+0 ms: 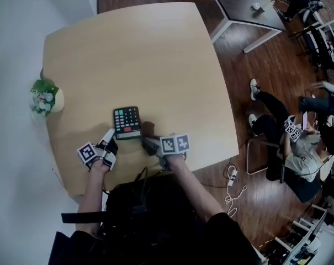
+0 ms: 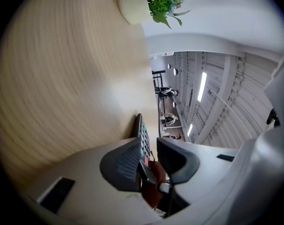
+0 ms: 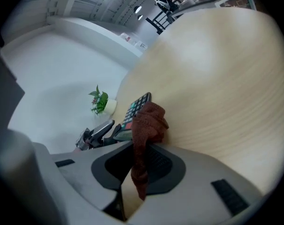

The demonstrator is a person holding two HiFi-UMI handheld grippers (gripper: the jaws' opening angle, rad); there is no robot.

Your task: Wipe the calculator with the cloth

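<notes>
head view: the calculator (image 1: 127, 122) lies near the table's (image 1: 155, 54) front edge, left gripper (image 1: 110, 141) at its near corner, right gripper (image 1: 150, 143) just beside it. left gripper view: jaws narrow, pinching the calculator's edge, likely to steady it. right gripper view: jaws clamp the brown cloth (image 3: 149, 121), bunched forward for wiping.

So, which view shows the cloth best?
The right gripper view: the brown cloth sits bunched, pinched in the right gripper, close to the lens. The head view shows only a small dark bit beside the calculator. The left gripper view shows a brown patch past the calculator.
</notes>
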